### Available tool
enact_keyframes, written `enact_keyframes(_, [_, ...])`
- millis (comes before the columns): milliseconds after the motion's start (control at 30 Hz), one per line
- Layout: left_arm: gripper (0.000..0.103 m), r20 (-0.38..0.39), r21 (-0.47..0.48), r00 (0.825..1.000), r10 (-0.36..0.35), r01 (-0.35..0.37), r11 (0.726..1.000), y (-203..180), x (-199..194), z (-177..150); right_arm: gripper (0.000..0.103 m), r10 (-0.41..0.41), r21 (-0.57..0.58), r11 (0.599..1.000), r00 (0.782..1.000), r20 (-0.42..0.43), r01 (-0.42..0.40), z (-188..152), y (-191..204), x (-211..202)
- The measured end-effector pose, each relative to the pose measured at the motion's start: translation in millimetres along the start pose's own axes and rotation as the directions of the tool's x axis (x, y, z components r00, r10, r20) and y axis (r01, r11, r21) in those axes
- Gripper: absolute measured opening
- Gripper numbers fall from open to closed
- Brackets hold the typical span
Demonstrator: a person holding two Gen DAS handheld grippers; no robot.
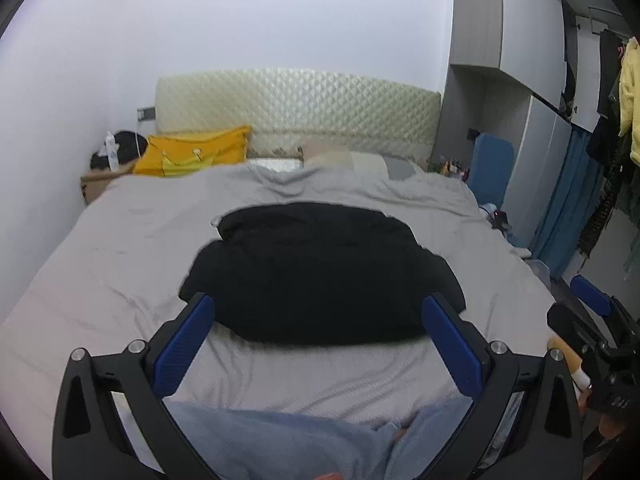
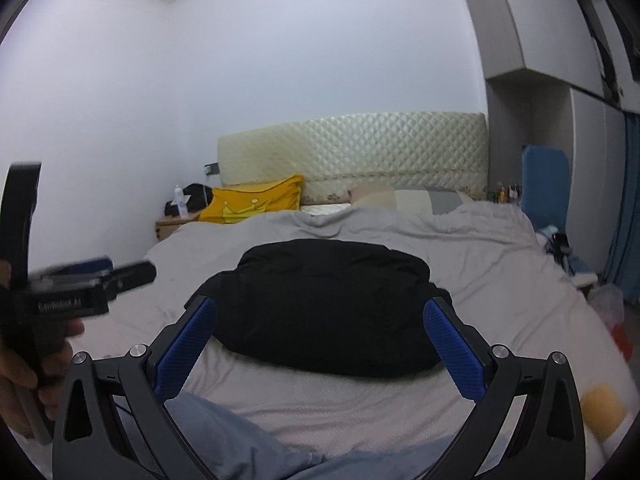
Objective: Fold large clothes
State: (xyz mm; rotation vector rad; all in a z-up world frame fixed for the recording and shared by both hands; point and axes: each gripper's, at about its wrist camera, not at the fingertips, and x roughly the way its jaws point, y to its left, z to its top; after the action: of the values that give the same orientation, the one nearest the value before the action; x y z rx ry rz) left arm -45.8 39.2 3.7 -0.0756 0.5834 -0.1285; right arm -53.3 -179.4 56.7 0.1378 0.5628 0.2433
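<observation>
A black garment [image 1: 320,272] lies folded in a thick bundle in the middle of the grey bed [image 1: 120,248]. It also shows in the right wrist view [image 2: 324,308]. My left gripper [image 1: 320,340] is open and empty, held above the bed just short of the garment's near edge. My right gripper [image 2: 320,340] is open and empty too, at the same distance from the garment. The right gripper's body shows at the right edge of the left wrist view [image 1: 592,328], and the left gripper's body at the left edge of the right wrist view [image 2: 60,296].
A light blue cloth [image 1: 280,440] lies on the bed's near edge under the grippers. A yellow pillow [image 1: 192,156] and a quilted headboard [image 1: 296,108] are at the far end. A nightstand [image 1: 100,180] stands far left. Hanging clothes [image 1: 616,128] are at the right.
</observation>
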Motion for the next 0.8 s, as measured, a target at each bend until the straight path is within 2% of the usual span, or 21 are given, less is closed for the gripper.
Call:
enact_keyframes(167, [0.103,-0.005,-0.007,1.000,0.007,-0.007,1.000,2.0,3.4,-1.9,0.103,-0.035,-0.002,0.999,0.999,-0.025,0.035,-5.5,-3.6,7.0])
enact_keyframes(800, [0.103,-0.008,-0.016,1.000,0.028,-0.028,0.999,1.8,4.5,-1.7,0.103,-0.034,-0.001,0.999,0.999,-0.033,0.034,-5.6,-1.7,10.8])
